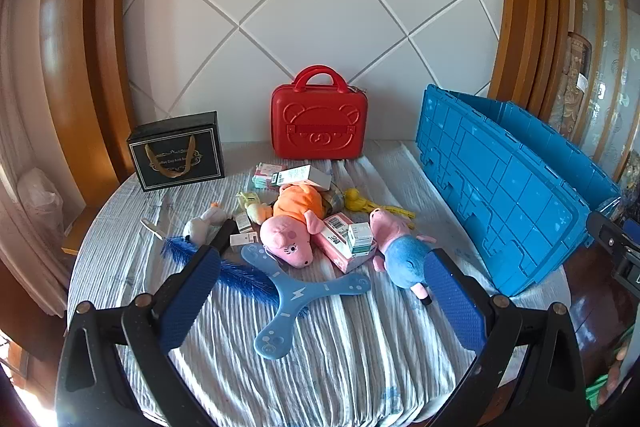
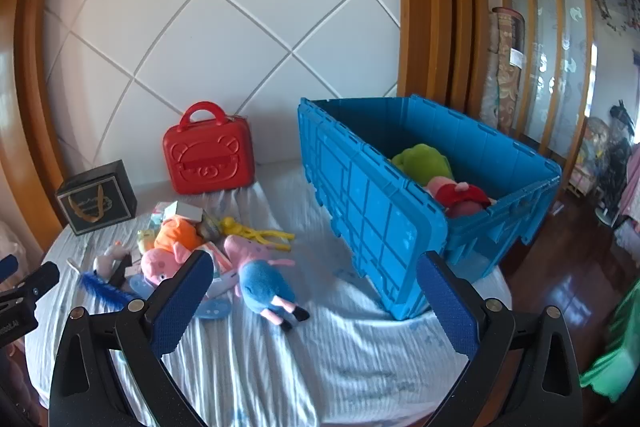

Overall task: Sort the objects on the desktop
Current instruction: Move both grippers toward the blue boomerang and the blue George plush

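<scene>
A heap of toys and small boxes lies mid-table on a striped cloth (image 1: 340, 347). It includes a pink pig plush in orange (image 1: 294, 227), a pig plush in blue (image 1: 400, 251) (image 2: 260, 277), a blue three-armed boomerang (image 1: 296, 301), a blue feather (image 1: 236, 273), a yellow toy (image 1: 360, 201) and a pink box (image 1: 340, 239). My left gripper (image 1: 324, 273) hovers open just short of the heap, holding nothing. My right gripper (image 2: 316, 281) is open and empty, between the blue pig and the blue crate (image 2: 380, 211), which holds a green plush (image 2: 424, 163) and a red-clad plush (image 2: 460, 195).
A red bear-face case (image 1: 318, 119) stands at the back against the white panelled wall. A black gift box (image 1: 178, 151) sits back left. The crate (image 1: 508, 187) fills the table's right side. Wooden floor lies beyond the table's right edge.
</scene>
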`<state>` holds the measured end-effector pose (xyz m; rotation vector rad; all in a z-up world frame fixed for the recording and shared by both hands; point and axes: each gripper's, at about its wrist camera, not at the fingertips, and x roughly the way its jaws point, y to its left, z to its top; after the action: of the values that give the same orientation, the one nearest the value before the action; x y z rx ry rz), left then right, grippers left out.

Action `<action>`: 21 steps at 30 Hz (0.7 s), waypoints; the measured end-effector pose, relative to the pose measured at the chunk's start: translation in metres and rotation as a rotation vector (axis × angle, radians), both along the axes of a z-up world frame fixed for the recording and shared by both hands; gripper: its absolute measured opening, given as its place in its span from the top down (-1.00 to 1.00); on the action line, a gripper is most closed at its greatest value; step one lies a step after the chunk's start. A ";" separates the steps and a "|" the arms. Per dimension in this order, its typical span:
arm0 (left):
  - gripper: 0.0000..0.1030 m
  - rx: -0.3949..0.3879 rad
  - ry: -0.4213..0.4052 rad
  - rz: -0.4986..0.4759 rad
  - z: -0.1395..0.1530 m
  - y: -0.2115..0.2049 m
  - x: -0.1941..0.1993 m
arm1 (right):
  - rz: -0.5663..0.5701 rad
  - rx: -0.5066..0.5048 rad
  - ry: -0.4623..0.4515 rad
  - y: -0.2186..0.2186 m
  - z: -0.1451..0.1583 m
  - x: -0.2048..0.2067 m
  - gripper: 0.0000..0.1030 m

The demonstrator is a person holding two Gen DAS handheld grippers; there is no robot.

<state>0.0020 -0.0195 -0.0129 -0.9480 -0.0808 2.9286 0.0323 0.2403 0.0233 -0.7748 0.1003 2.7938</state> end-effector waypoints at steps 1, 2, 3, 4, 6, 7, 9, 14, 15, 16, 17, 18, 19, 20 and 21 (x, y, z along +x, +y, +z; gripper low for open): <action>-1.00 0.000 -0.005 0.001 -0.001 -0.002 0.000 | -0.001 -0.001 -0.001 -0.001 0.000 0.000 -1.00; -1.00 -0.001 -0.013 0.004 -0.003 -0.003 -0.001 | 0.000 -0.003 -0.003 -0.002 0.000 0.000 -1.00; -1.00 0.000 -0.019 0.006 -0.004 -0.006 -0.001 | 0.000 -0.003 -0.005 -0.003 -0.001 0.000 -1.00; -1.00 0.003 -0.024 0.007 -0.006 -0.009 -0.001 | -0.001 -0.001 -0.008 -0.005 -0.002 0.000 -1.00; -1.00 0.006 -0.029 0.006 -0.009 -0.014 -0.002 | -0.002 0.000 -0.014 -0.008 -0.004 0.000 -1.00; -1.00 0.002 -0.029 0.012 -0.010 -0.018 -0.002 | -0.002 -0.001 -0.016 -0.010 -0.005 -0.001 -1.00; -1.00 -0.004 -0.033 0.021 -0.013 -0.025 -0.003 | -0.001 -0.003 -0.024 -0.014 -0.008 -0.002 -1.00; -1.00 -0.023 -0.062 0.055 -0.031 -0.055 -0.013 | 0.031 -0.004 -0.053 -0.028 -0.020 -0.013 -1.00; -1.00 -0.032 -0.071 0.066 -0.037 -0.061 -0.016 | 0.052 -0.004 -0.061 -0.031 -0.024 -0.016 -1.00; -1.00 -0.038 -0.083 0.076 -0.043 -0.068 -0.020 | 0.076 -0.002 -0.068 -0.034 -0.029 -0.020 -1.00; -1.00 -0.040 -0.098 0.084 -0.050 -0.075 -0.023 | 0.093 0.006 -0.079 -0.037 -0.034 -0.024 -1.00; -1.00 -0.041 -0.115 0.088 -0.058 -0.082 -0.027 | 0.096 0.025 -0.095 -0.041 -0.041 -0.028 -1.00; -1.00 -0.040 -0.132 0.092 -0.066 -0.087 -0.032 | 0.096 0.046 -0.113 -0.044 -0.047 -0.033 -1.00; -1.00 -0.041 -0.146 0.097 -0.073 -0.090 -0.036 | 0.095 0.061 -0.128 -0.046 -0.053 -0.037 -1.00; -1.00 -0.043 -0.159 0.104 -0.080 -0.093 -0.040 | 0.095 0.071 -0.141 -0.048 -0.059 -0.041 -1.00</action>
<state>-0.0378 -0.1124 -0.0934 -1.2177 -0.0775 2.9530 -0.0086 0.1922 -0.0359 -0.9791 -0.0617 2.8025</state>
